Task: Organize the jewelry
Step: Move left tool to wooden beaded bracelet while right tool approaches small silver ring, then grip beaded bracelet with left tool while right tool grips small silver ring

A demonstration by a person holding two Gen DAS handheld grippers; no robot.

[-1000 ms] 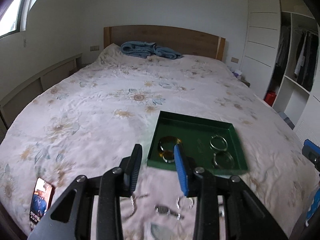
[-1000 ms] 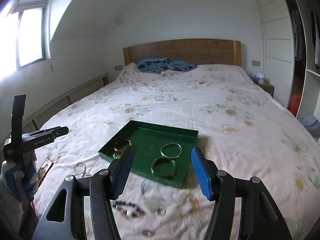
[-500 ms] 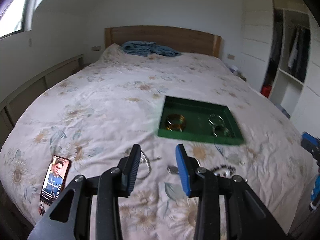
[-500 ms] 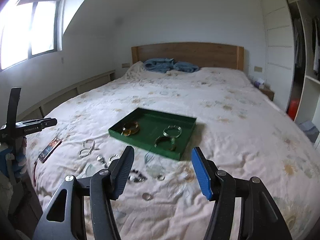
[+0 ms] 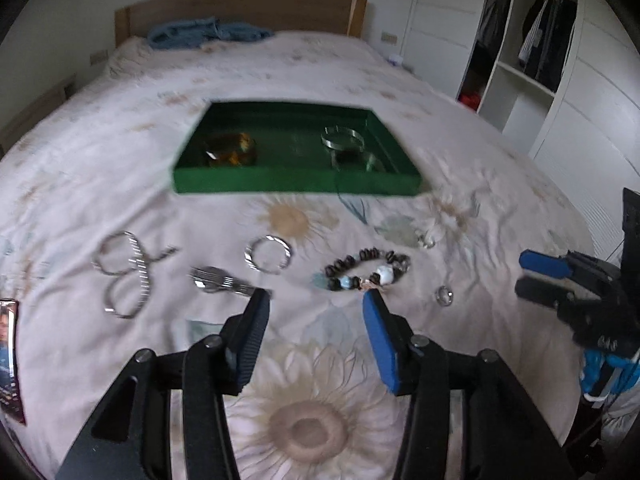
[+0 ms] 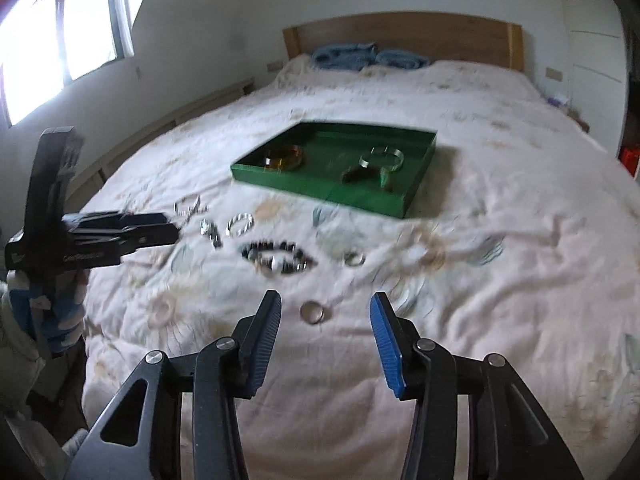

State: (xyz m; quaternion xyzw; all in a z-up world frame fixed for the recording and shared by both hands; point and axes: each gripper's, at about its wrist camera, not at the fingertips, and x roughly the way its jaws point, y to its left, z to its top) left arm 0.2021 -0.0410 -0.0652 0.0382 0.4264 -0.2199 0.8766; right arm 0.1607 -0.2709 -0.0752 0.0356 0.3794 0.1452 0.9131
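A green tray [image 5: 296,186] [image 6: 332,196] lies mid-bed with an amber bangle [image 5: 230,151] and silver bangles [image 5: 344,138] in it. Loose on the quilt in front of it are linked silver bangles [image 5: 122,276], a silver watch band [image 5: 222,281], a silver hoop [image 5: 268,254], a dark beaded bracelet [image 5: 366,270] [image 6: 276,260] and small rings [image 5: 444,295]. My left gripper [image 5: 316,298] hangs just short of the bracelet, jaws opening, nothing between them. My right gripper [image 6: 325,298] hovers over a small ring [image 6: 313,312], jaws closing, pads clear of it.
A phone [image 5: 8,356] lies at the bed's left edge. A blue blanket [image 6: 360,56] is bunched by the wooden headboard. An open wardrobe [image 5: 532,52] stands to the right of the bed. Each gripper shows in the other's view, the left gripper [image 6: 160,226] and the right gripper [image 5: 548,276].
Both grippers have come down toward the quilt, so the loose jewelry now looks large and close. The left jaws have widened and the right jaws have narrowed.
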